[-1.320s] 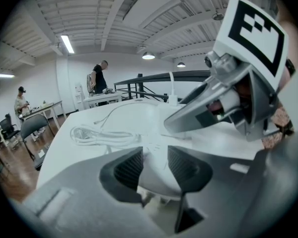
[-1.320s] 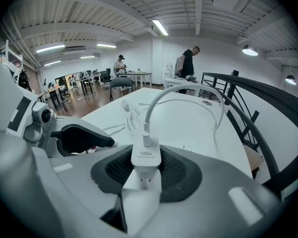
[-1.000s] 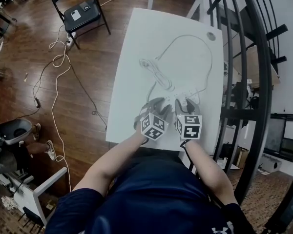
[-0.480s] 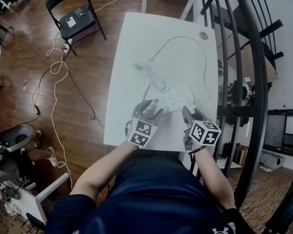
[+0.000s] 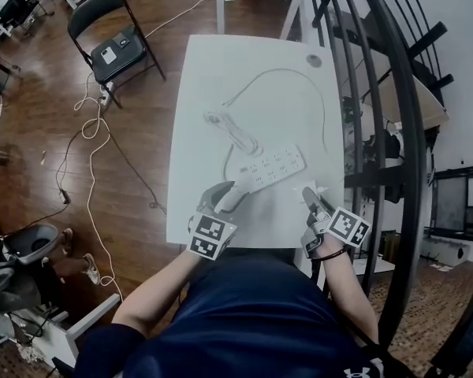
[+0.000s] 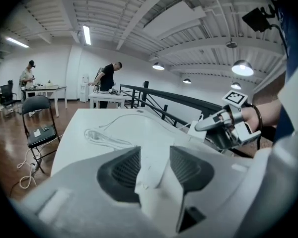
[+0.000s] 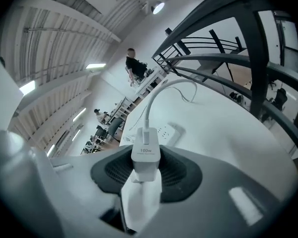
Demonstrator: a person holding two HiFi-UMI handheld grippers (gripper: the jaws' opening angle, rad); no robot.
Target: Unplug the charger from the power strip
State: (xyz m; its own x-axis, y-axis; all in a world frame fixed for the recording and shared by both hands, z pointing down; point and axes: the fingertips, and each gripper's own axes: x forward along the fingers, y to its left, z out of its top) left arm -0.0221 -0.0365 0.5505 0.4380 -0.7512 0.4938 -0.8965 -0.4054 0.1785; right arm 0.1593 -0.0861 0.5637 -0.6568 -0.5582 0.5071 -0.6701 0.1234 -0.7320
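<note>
Head view, looking down on a white table (image 5: 221,69). Near its front left edge, my left gripper (image 5: 227,195) hangs at the left end of the power strip (image 5: 272,164). Its jaws are apart, having just narrowed a little, with nothing between the pads. The strip lies mid-table, angled. By the front right corner, my right gripper (image 5: 310,201) is clamped on the charger (image 7: 146,158), which is clear of the strip, its cable (image 7: 149,108) trailing away. I judge the unplugging done. Next, I should lower the charger to the table and release it gently.
</note>
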